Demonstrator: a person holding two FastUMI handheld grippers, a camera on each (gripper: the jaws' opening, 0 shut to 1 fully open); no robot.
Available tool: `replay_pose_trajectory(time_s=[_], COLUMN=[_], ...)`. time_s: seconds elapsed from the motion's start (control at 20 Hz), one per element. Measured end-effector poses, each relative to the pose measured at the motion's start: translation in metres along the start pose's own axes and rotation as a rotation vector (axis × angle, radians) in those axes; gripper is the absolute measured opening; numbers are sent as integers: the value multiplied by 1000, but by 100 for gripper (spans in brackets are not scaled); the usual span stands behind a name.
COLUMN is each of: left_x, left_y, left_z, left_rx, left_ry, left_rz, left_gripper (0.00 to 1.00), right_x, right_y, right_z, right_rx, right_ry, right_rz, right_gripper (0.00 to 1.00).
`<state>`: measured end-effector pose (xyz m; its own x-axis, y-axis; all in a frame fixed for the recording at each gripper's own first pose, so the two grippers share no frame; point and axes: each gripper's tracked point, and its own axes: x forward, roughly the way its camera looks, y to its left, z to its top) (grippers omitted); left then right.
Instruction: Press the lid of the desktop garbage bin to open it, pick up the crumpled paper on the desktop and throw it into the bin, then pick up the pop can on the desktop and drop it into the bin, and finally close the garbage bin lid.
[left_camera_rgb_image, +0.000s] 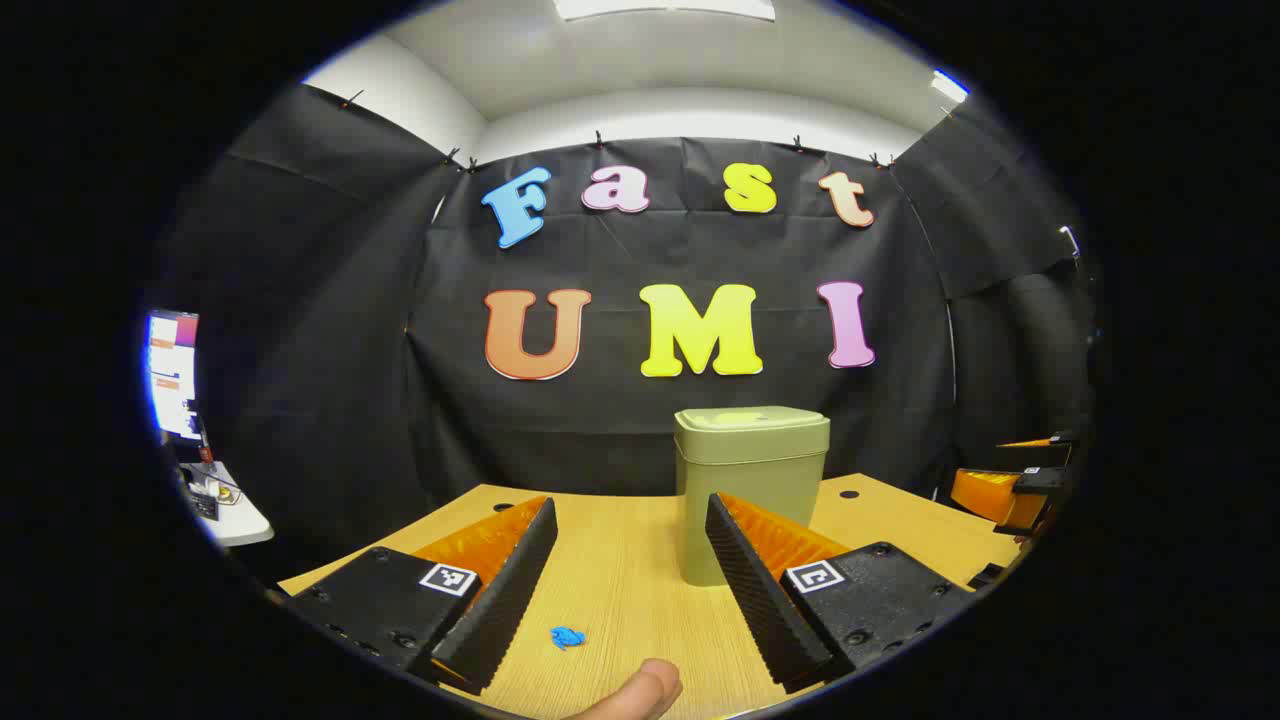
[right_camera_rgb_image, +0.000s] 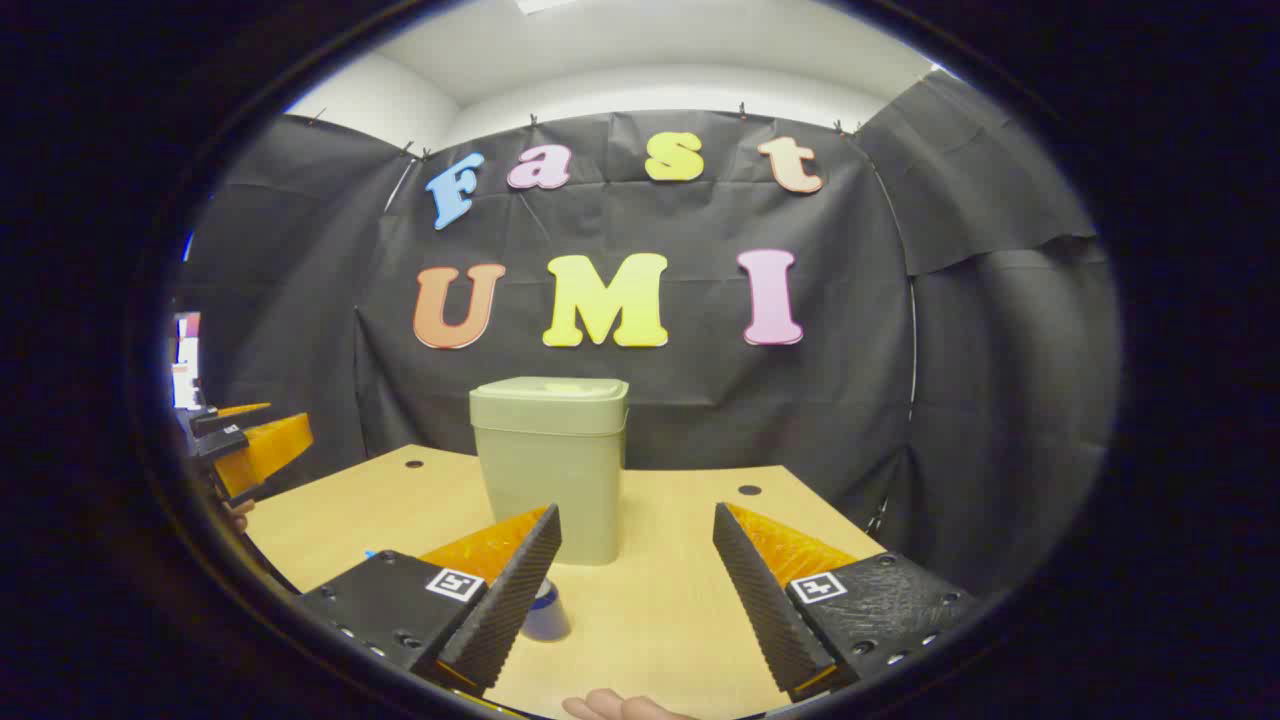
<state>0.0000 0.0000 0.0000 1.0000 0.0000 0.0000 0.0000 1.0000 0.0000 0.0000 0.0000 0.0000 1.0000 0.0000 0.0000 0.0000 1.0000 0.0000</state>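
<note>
An olive-green garbage bin (left_camera_rgb_image: 750, 480) (right_camera_rgb_image: 552, 460) stands upright on the wooden desktop with its lid down. A small blue crumpled paper (left_camera_rgb_image: 567, 637) lies on the desk between and just in front of my left gripper's fingers. My left gripper (left_camera_rgb_image: 630, 515) is open and holds nothing; the bin is just beyond its right finger. My right gripper (right_camera_rgb_image: 636, 520) is open too. A pop can (right_camera_rgb_image: 545, 608) stands partly hidden behind its left finger. Each gripper shows at the edge of the other's view: the right gripper (left_camera_rgb_image: 1010, 490), the left gripper (right_camera_rgb_image: 250, 445).
The wooden desk (left_camera_rgb_image: 620, 580) has small round holes near its back edge. Black cloth closes the booth behind and to both sides. A lit monitor (left_camera_rgb_image: 172, 375) and a white side table stand far left. A fingertip (left_camera_rgb_image: 640, 692) shows at the bottom.
</note>
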Motion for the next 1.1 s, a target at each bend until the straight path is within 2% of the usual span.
replay_pose_trajectory(time_s=[0.05,0.15,0.3,0.35,0.7,0.8,0.85,0.9,1.0,1.1], left_x=[3,8,14,15,8,7,9,9,9,7], left_y=[7,12,20,22,34,33,33,32,27,27], left_z=[-3,-11,-23,-22,-13,-15,-15,-16,-16,-14], left_rx=[2,-4,-18,-20,9,8,8,9,13,24], left_ry=[9,36,81,83,57,60,63,66,66,60], left_rz=[16,29,47,52,94,95,96,96,83,80], left_gripper=[96,96,96,97,96,96,100,96,96,96], right_x=[0,0,0,0,2,0,0,0,3,4], right_y=[2,3,10,10,6,4,3,4,8,11], right_z=[1,-2,-10,-12,-20,-16,-14,-13,-13,-11], right_rx=[-5,-26,-21,-11,-16,-20,-26,-27,-25,-41], right_ry=[-5,-6,9,17,34,22,13,9,6,5], right_rz=[-2,-12,-5,-6,-9,-14,-19,-19,-12,-13], right_gripper=[98,95,98,95,95,95,95,95,98,95])
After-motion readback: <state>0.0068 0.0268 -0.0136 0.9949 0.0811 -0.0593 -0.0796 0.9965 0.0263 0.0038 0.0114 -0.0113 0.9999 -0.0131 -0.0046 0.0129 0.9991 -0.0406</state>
